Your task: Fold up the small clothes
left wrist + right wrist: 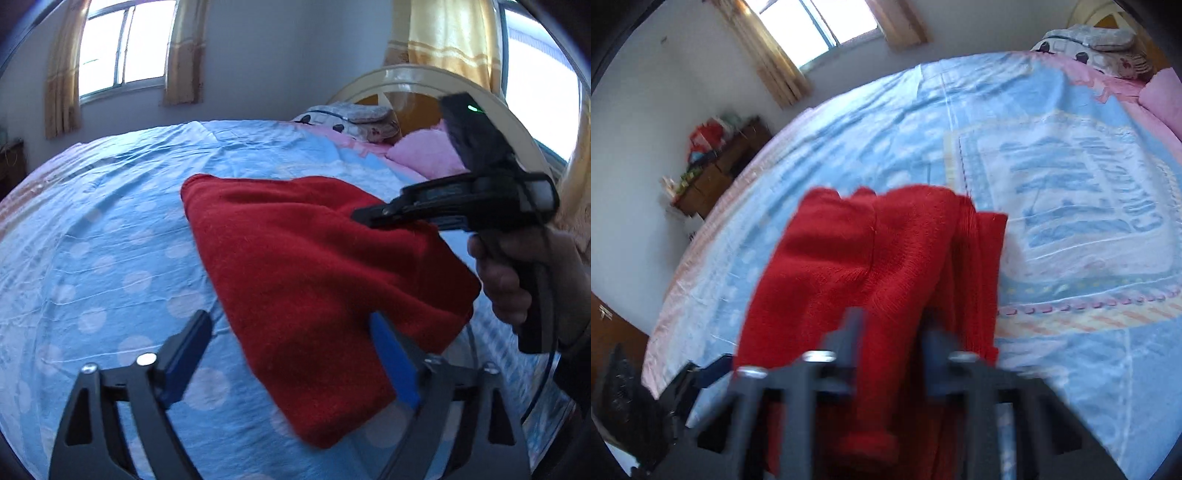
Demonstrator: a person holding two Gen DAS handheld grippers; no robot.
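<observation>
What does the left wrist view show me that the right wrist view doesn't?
Only the left wrist view shows the right tongs from outside, the hand on their grip, and the left tongs open with the red garment draped over one finger. Only the right wrist view shows a cluttered wooden cabinet by the wall, and red fabric bunched between the right tongs' fingers. Both show the garment on the blue bedspread, a curtained window and pillows.
</observation>
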